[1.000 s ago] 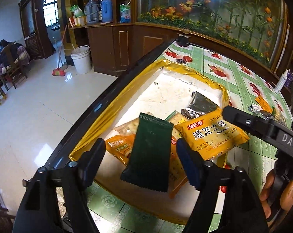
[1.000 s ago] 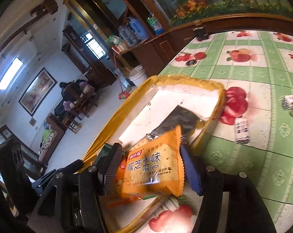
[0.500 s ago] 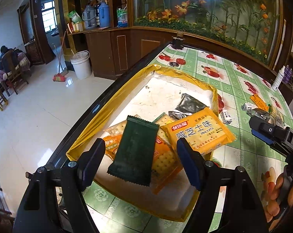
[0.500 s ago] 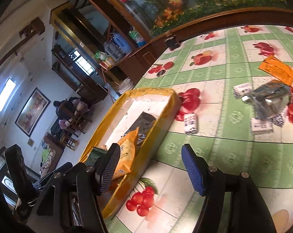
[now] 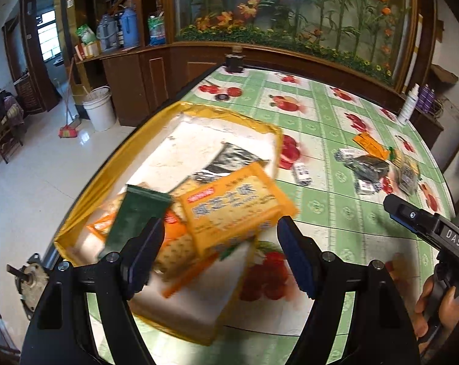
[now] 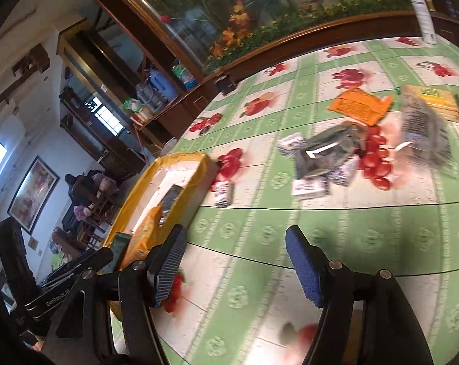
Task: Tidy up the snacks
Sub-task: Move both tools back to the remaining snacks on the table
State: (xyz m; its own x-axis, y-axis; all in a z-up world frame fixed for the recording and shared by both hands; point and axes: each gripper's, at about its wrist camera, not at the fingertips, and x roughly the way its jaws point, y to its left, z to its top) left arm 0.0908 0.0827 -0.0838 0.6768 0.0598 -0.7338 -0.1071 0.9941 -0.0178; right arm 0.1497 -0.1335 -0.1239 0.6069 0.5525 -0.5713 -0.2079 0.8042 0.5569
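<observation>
- Nearest to us in the left wrist view, the left gripper [image 5: 218, 252] shows two black arms tipped with ribbed blue pads; its jaws stand wide with nothing pressed between them.
- Just past those pads lies the yellow tray [image 5: 86, 188], a shallow rectangle with glossy walls and a scuffed white floor.
- In the tray we count one large orange cracker packet [image 5: 232, 206] on top, crinkly and flat, one dark green sachet [image 5: 138, 213] at its nine o'clock, smaller orange packets underneath whose number we cannot tell, and one silvery black foil packet [image 5: 229, 161] at twelve o'clock.
- In the right wrist view, the right gripper [image 6: 235, 261] hovers over the bare tablecloth [image 6: 260, 243]; its jaws have just been opening and stand wide, empty.
- The cloth is smooth plastic, green-and-white checks printed with red fruit.
- At about nine o'clock of the right gripper sits the tray, with the cracker packet inside.
- Further off, at one o'clock, loose snacks lie scattered: one grey foil bag [image 6: 330, 149], several small white-and-purple wrapped pieces beside it, one orange packet [image 6: 357, 106], and one blurred clear bag [image 6: 424, 133].
- Farthest back, one white bottle [image 6: 422, 15] stands at the table's edge.
</observation>
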